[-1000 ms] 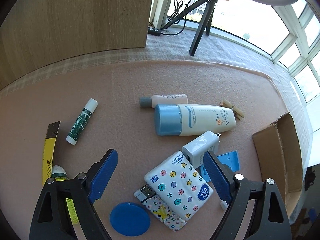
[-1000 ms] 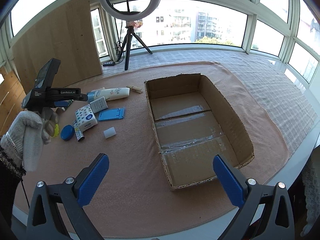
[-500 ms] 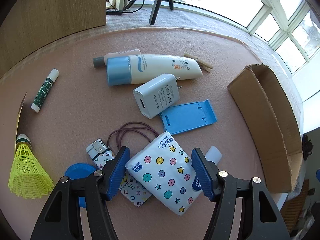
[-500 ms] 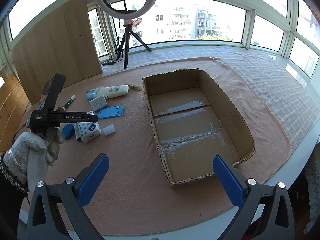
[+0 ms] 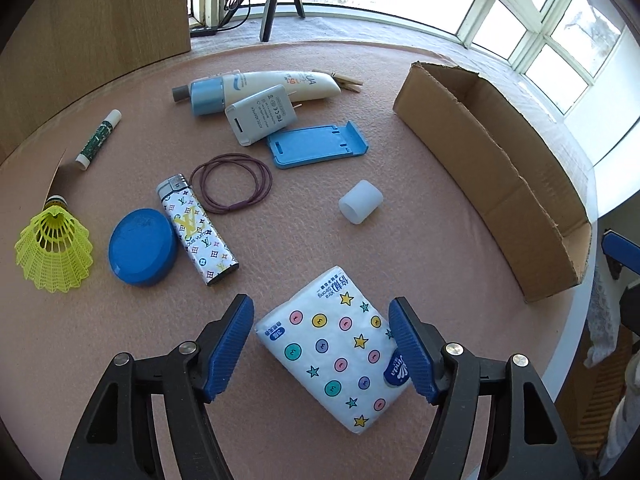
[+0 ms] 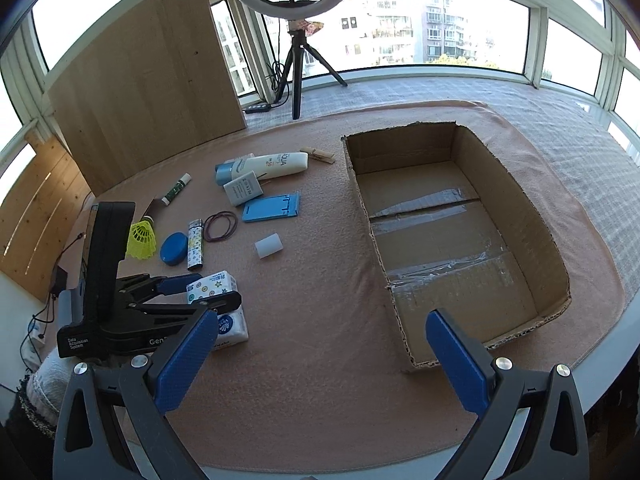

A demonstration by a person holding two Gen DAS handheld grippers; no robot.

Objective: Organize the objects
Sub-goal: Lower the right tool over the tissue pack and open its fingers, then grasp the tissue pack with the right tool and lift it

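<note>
My left gripper [image 5: 322, 344] is shut on a white tissue pack [image 5: 334, 356] printed with dots and stars, held above the pink mat. The pack also shows in the right wrist view [image 6: 218, 304] between the left gripper's fingers [image 6: 176, 284]. My right gripper [image 6: 320, 364] is open and empty near the table's front edge. An open, empty cardboard box [image 6: 452, 216] lies on the right; its side wall shows in the left wrist view [image 5: 492, 168].
On the mat lie a patterned lighter [image 5: 198, 230], blue lid [image 5: 142, 246], yellow shuttlecock [image 5: 54, 250], hair ties [image 5: 232, 182], white cap [image 5: 360, 202], blue phone stand [image 5: 316, 144], charger [image 5: 262, 120], sunscreen tube [image 5: 264, 86], clothespin [image 5: 348, 79] and glue stick [image 5: 98, 140]. A tripod [image 6: 296, 68] stands behind.
My left gripper closed on the tissue pack, lifted it off the lighter and hair ties, and drew it back toward the front. The right gripper stayed open and shifted slightly.
</note>
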